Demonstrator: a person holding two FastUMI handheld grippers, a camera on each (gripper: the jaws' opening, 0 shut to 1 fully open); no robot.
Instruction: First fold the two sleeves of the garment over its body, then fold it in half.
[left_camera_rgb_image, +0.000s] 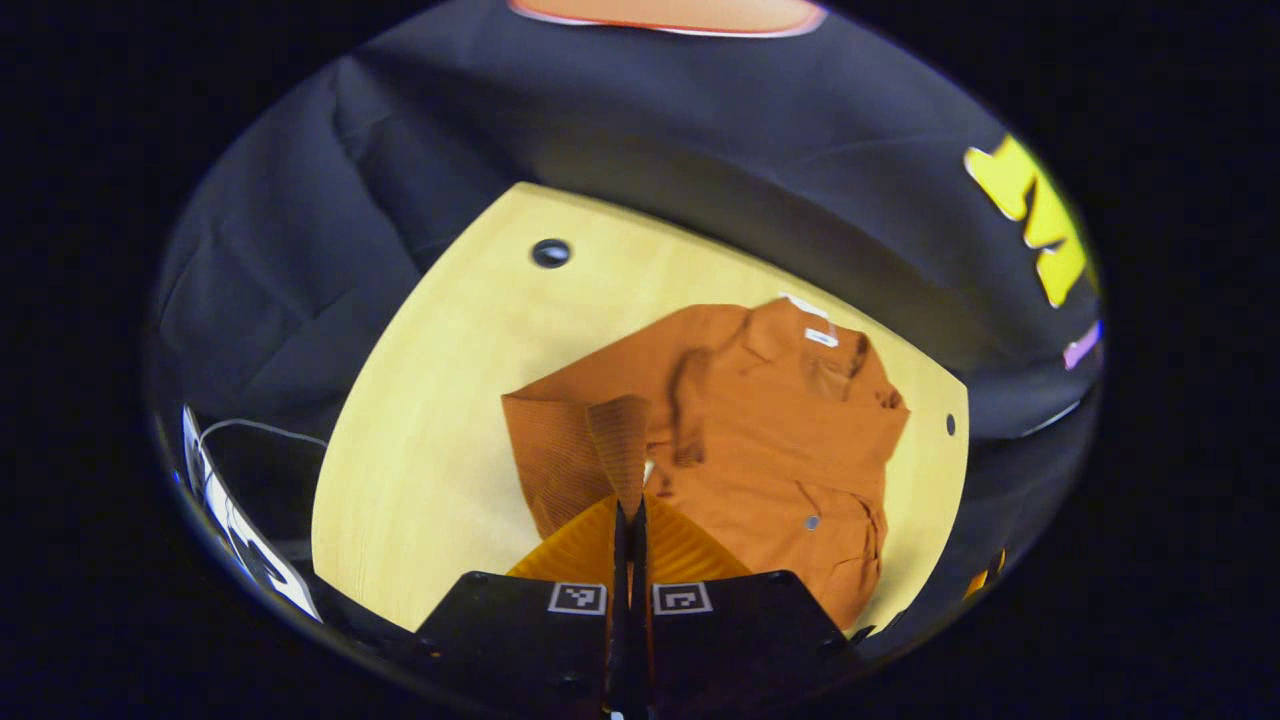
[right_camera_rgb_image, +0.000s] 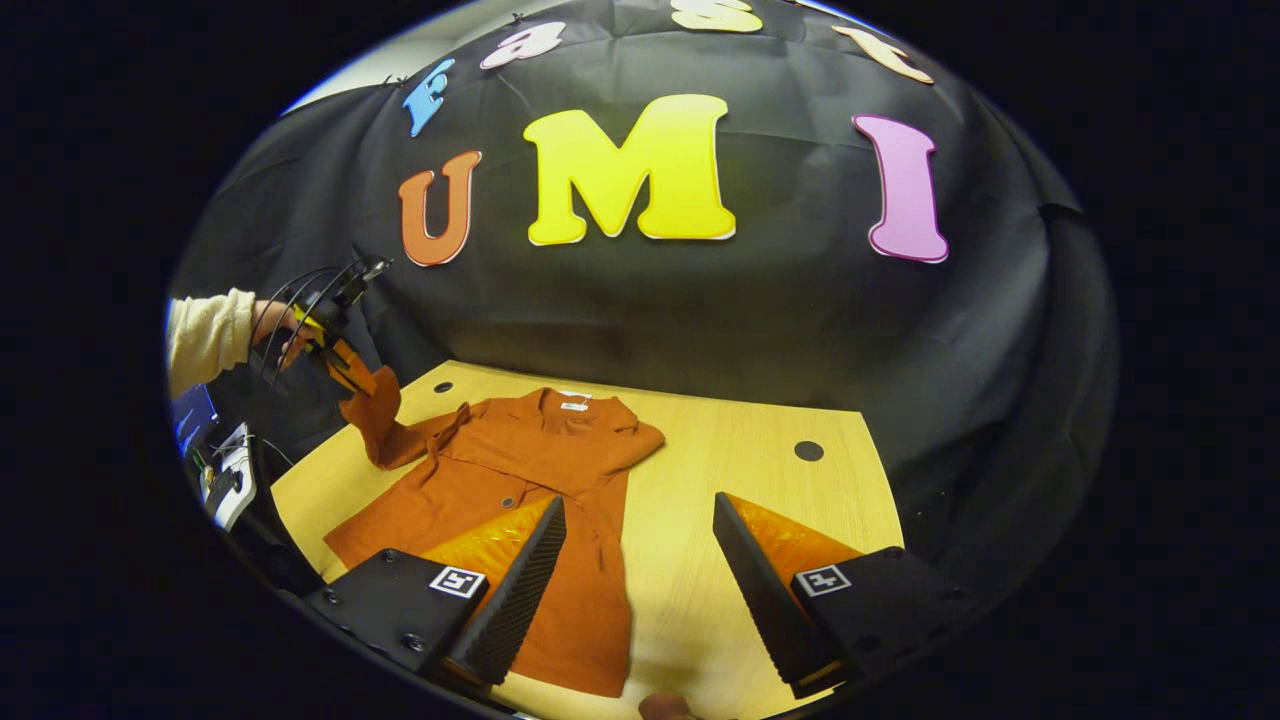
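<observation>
My left gripper (left_camera_rgb_image: 630, 520) has its jaws pinched right together, clamped on the ribbed cuff of the sleeve (left_camera_rgb_image: 620, 450), which stands up just ahead of the fingertips. From the right gripper view I can see that same gripper (right_camera_rgb_image: 345, 372) off to the far left, raised, tilted down, with my hand (right_camera_rgb_image: 275, 335) wrapped round its handle and a pale cuff showing at the wrist. My right gripper (right_camera_rgb_image: 640, 575) is spread wide, fingers well apart, gripping nothing, hovering over the worktop (right_camera_rgb_image: 760, 470).
</observation>
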